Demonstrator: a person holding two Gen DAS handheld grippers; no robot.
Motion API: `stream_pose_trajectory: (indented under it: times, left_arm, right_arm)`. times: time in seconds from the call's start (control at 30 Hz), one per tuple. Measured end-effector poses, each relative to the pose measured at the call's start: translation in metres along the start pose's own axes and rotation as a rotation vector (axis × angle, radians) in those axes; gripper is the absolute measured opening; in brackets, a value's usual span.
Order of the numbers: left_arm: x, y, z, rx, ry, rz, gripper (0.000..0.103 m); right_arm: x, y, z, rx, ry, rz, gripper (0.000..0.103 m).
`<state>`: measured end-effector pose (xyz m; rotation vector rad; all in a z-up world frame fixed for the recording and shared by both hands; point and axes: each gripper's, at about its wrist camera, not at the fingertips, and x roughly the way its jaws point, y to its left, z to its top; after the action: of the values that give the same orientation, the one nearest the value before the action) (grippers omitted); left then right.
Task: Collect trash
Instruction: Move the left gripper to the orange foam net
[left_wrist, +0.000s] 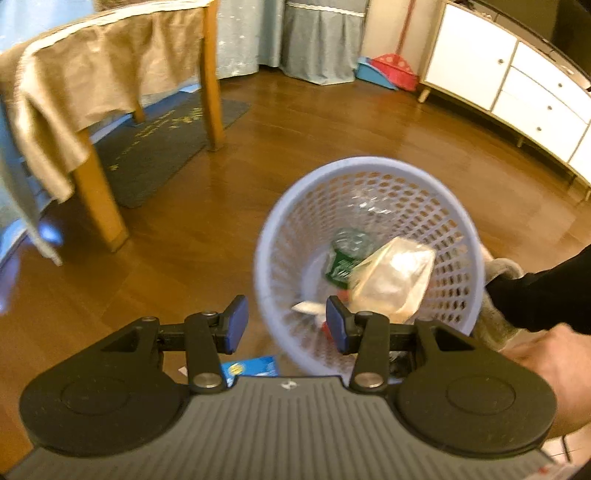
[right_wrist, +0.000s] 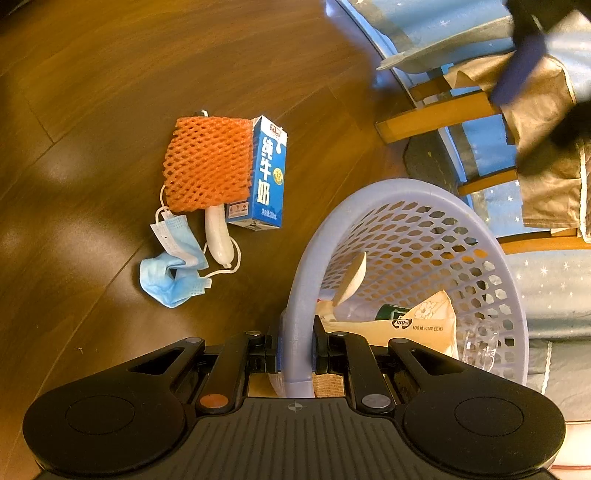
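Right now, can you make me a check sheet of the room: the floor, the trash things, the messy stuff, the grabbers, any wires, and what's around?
Surface: brown wooden floor, shiny patches.
Job's things: lilac basket, already holding a tissue packet, a green wrapper and clear plastic. On the floor beside it: orange foam net, blue milk carton touching the net, white tube, crumpled blue face mask.
Clutter: nothing seen beyond the trash.
Grippers: right gripper shut on the basket rim; left gripper open, empty, above the basket.
Cables: nothing seen.
Surroundings: wooden table with tan cloth, dark mat, white cabinet, curtains.
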<state>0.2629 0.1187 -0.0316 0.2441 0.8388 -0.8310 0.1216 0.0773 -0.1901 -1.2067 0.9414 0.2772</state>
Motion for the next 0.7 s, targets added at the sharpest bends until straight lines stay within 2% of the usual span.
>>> stream_pose_trajectory:
  times: [0.1, 0.27, 0.33, 0.7]
  left_arm:
    - [-0.008, 0.015, -0.010, -0.033, 0.011, 0.047, 0.043]
    - [-0.016, 0.034, -0.023, -0.070, 0.000, 0.103, 0.055]
    - [-0.014, 0.040, -0.030, -0.084, 0.011, 0.116, 0.057]
    - [0.016, 0.055, -0.091, -0.078, 0.127, 0.124, 0.063]
  right_arm:
    - [-0.001, 0.001, 0.000, -0.002, 0.000, -0.002, 0.010]
    - [-0.001, 0.003, -0.001, -0.008, -0.002, -0.004, 0.010]
    - [-0.001, 0.003, -0.001, -0.012, -0.002, -0.008, 0.010]
    - [-0.001, 0.005, -0.001, -0.021, -0.001, -0.025, 0.010]
